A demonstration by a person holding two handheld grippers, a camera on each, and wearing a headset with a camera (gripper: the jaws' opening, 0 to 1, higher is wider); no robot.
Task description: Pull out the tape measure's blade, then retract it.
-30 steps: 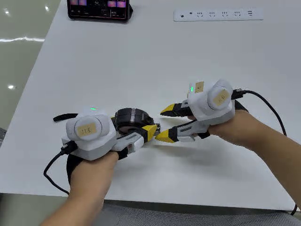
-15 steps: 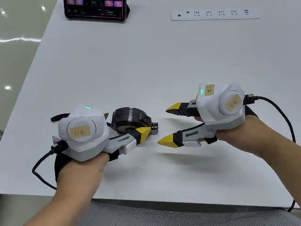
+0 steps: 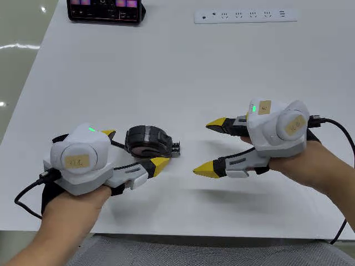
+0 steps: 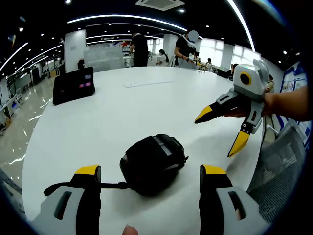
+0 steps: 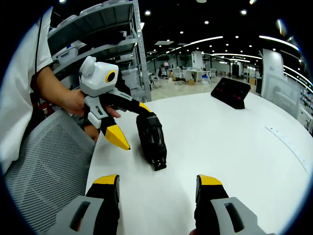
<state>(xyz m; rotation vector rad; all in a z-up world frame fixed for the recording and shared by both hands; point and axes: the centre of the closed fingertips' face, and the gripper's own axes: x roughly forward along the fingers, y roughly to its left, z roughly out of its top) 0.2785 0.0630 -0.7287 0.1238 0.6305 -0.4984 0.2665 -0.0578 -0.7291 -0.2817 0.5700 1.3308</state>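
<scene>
A black tape measure [image 3: 147, 141] lies on the white table [image 3: 183, 72], its blade fully in and its metal hook [image 3: 176, 148] pointing right. My left gripper [image 3: 133, 148] is open, one yellow-tipped jaw on each side of the case. In the left gripper view the tape measure [image 4: 152, 164] sits just beyond the left gripper [image 4: 150, 171]. My right gripper [image 3: 210, 146] is open and empty, a short way to the right of the hook. In the right gripper view the tape measure [image 5: 151, 137] lies ahead of the right gripper [image 5: 157, 180].
A black tablet [image 3: 104, 10] stands at the far left edge of the table and a white power strip [image 3: 244, 15] lies at the far right. The near table edge runs just below both hands. Cables trail from both grippers.
The right gripper has drawn away to the right from the tape measure's hook. The left gripper has slid back to the left, its jaws now wide around the case. The tape measure stays put.
</scene>
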